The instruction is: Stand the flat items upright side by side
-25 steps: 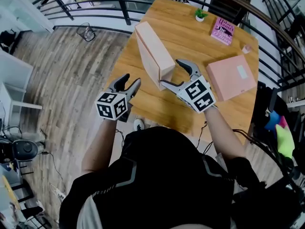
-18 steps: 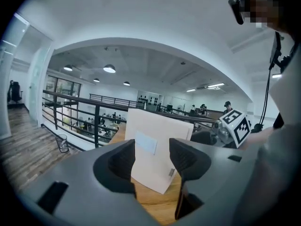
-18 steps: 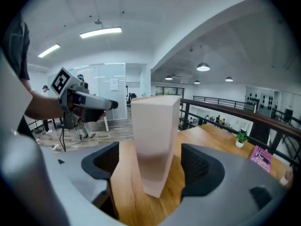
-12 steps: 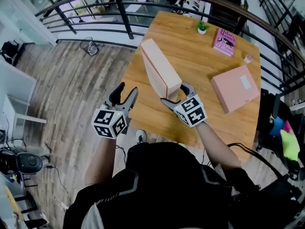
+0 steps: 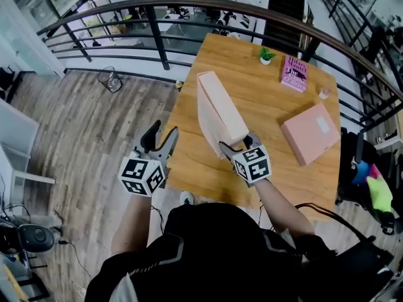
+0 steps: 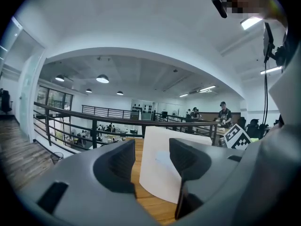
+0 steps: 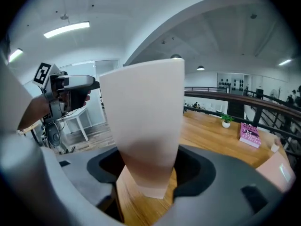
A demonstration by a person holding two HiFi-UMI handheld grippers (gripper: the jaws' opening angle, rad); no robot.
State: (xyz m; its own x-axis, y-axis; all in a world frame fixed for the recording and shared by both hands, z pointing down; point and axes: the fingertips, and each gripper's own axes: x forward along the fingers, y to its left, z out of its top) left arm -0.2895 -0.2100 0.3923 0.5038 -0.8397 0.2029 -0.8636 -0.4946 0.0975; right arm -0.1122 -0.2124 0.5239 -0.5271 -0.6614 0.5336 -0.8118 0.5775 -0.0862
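A tall pale pink box (image 5: 217,109) stands on its edge on the wooden table (image 5: 267,102). My right gripper (image 5: 238,143) is at the box's near end with its jaws closing, one on each broad face. In the right gripper view the box (image 7: 146,126) fills the gap of the right gripper (image 7: 146,173), and both pads look to touch it. A second pink box (image 5: 312,133) lies flat at the table's right. My left gripper (image 5: 164,131) hangs open and holds nothing, off the table's left edge. In the left gripper view the upright box (image 6: 162,173) stands beyond the left gripper (image 6: 151,160).
A pink book (image 5: 294,73) and a small potted plant (image 5: 266,55) sit at the table's far end, a small pink object (image 5: 324,94) near its right edge. A dark railing (image 5: 157,30) curves round behind the table. Wooden floor lies to the left.
My right gripper has come in round the box's near end and its jaws have narrowed onto it. The left gripper has stayed open beside the table.
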